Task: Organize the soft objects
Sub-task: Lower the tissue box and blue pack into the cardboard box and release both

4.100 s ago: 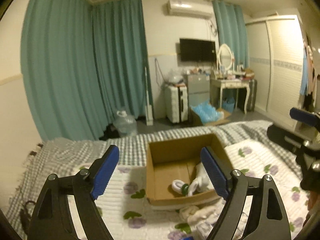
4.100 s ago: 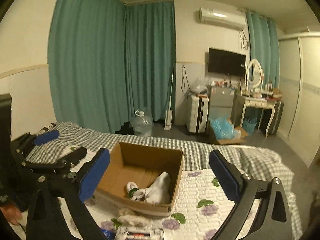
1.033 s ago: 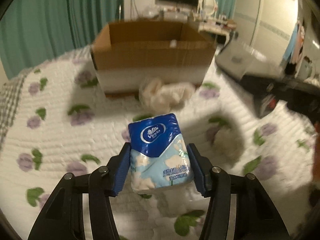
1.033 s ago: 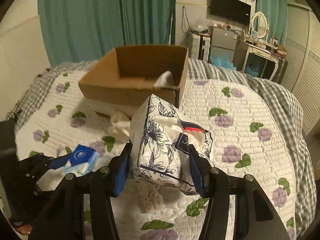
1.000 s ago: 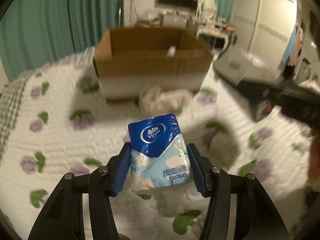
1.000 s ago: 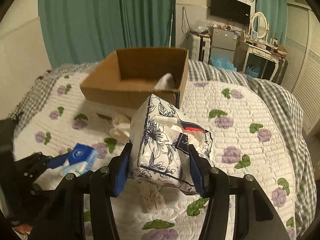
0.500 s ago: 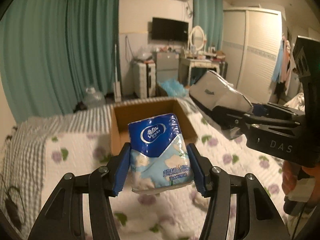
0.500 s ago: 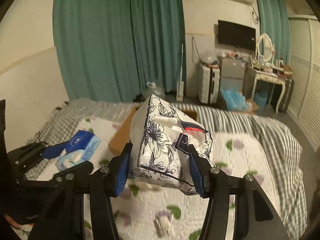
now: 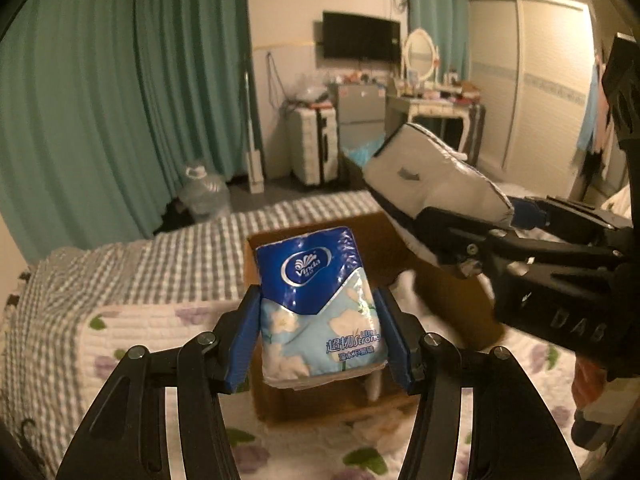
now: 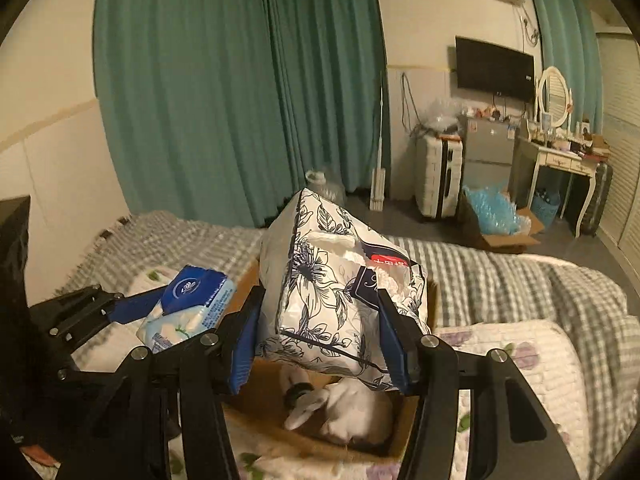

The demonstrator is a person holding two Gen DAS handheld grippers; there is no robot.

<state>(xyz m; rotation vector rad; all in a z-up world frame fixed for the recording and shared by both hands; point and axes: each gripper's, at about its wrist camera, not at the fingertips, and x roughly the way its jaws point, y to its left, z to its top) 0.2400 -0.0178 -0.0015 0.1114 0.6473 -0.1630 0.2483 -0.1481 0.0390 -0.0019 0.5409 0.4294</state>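
My left gripper [image 9: 318, 338] is shut on a blue Vinda tissue pack [image 9: 318, 304] and holds it above the cardboard box [image 9: 452, 300] on the bed. My right gripper [image 10: 320, 342] is shut on a white floral tissue bag [image 10: 340, 292], also held over the box [image 10: 264, 416]. The floral bag shows at the right of the left wrist view [image 9: 432, 184]. The blue pack shows at the left of the right wrist view [image 10: 192, 304]. A white soft toy [image 10: 344, 408] lies inside the box.
The box sits on a white quilt with purple flowers [image 10: 520, 360] over a grey checked bedspread [image 9: 152, 264]. A pale cloth [image 9: 384, 428] lies on the quilt in front of the box. Teal curtains, a suitcase and a dressing table stand beyond the bed.
Both grippers have moved forward with their packs, from above the quilt to directly over the box. The box interior with the white toy is now below the right gripper.
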